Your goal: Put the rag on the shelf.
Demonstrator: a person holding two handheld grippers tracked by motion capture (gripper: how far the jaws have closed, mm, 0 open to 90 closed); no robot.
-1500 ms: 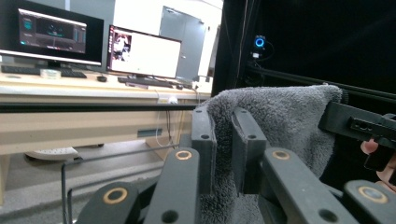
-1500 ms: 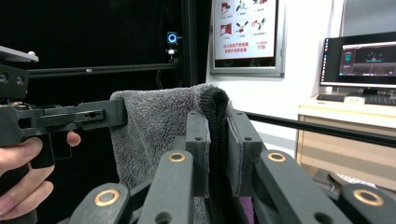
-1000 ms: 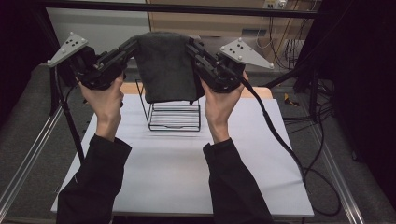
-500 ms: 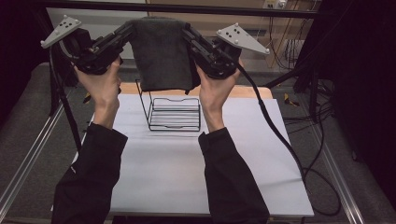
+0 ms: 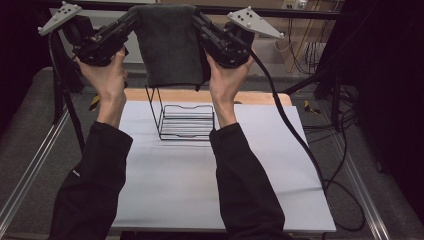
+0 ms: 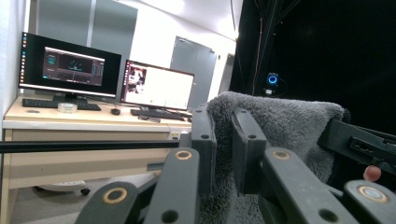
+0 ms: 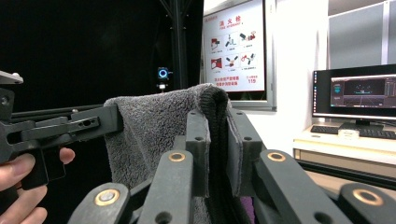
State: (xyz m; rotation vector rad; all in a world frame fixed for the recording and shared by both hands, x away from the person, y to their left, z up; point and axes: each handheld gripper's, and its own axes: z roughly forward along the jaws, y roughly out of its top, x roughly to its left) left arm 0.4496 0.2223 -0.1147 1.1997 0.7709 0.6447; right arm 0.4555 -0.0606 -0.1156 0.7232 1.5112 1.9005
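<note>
Overhead, towel (image 5: 170, 47) stretched between left claw (image 5: 134, 17) and right claw (image 5: 197, 20), both clamped on its corners; wire rack (image 5: 185, 122) directly below, frame centre.

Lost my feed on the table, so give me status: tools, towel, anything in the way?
Left tool and right tool both shut on the grey towel's top corners. Towel hangs spread, above the wire rack, not touching. Nothing in the way.

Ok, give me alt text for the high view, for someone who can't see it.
Two hands hold a folded grey towel up by its top corners, the left gripper and right gripper each clamped on one side. The towel hangs above a black wire rack standing on a white table.
</note>
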